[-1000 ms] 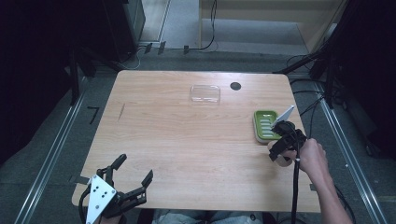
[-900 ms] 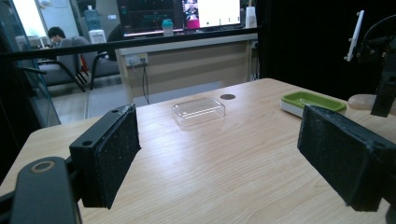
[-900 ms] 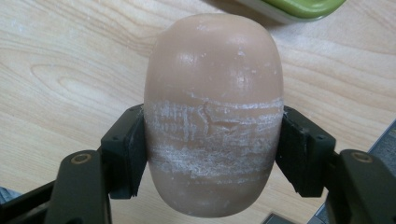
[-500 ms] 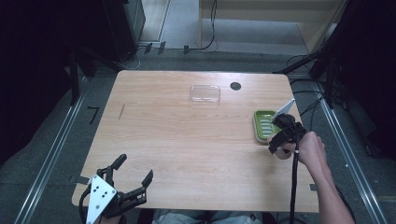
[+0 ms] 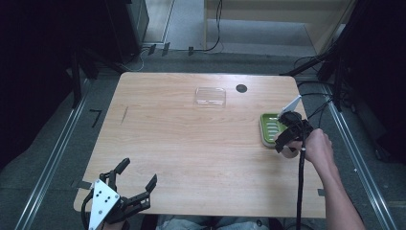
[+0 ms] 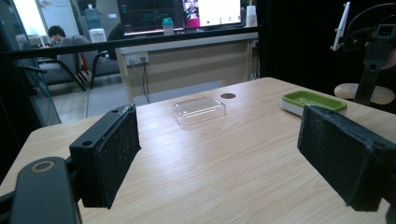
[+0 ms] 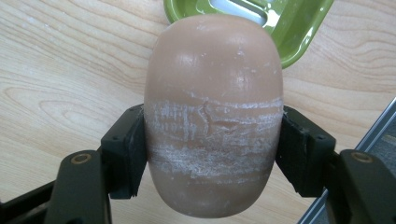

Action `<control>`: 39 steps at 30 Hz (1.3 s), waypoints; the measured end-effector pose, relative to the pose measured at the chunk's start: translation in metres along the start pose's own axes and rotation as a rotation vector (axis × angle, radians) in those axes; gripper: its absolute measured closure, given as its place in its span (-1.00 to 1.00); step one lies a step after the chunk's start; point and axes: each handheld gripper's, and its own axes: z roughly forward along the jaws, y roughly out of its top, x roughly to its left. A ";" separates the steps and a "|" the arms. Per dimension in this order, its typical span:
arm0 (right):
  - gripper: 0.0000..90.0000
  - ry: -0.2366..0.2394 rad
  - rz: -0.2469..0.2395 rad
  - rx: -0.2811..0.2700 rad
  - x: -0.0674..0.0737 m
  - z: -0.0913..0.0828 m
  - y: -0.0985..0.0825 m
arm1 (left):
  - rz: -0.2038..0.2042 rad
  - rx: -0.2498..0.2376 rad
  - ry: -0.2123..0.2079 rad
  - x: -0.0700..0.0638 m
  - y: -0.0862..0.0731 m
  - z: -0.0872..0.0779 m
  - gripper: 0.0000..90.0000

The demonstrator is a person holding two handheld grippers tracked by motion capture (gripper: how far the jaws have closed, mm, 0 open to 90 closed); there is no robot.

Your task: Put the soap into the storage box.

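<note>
A: What does the right tool hold?
B: Its two black jaws are clamped on the flanks of a tan, egg-shaped soap bar, whose surface shows whitish scuff bands where the pads meet it. In the high view the bar is mostly hidden under the right hand, near the right edge of the counter.

A: And what lies beside it?
B: A green soap dish with a pale ribbed insert, just beyond the bar; in the right gripper view its rim shows past the bar's far end.

A: The left tool?
B: Released, jaws spread wide with nothing between them, at the counter's near left corner.

A: Other items?
B: A clear plastic lid lies flat near the far edge, beside a dark round hole.
</note>
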 end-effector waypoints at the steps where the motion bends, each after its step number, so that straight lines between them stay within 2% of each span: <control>1: -0.25 0.001 0.000 -0.001 0.000 -0.001 0.001 | 0.000 0.000 -0.001 0.000 0.000 0.000 -0.70; 8: -0.25 0.001 0.004 -0.007 -0.001 -0.004 0.009 | 0.001 0.001 0.001 0.000 0.000 0.000 -0.70; 12: -0.25 0.018 0.005 -0.014 -0.003 -0.005 0.014 | 0.002 0.002 -0.001 0.000 0.000 0.000 -0.70; 39: -0.25 0.014 0.023 -0.034 -0.008 -0.003 0.033 | 0.002 0.001 0.001 0.000 0.000 -0.001 -0.70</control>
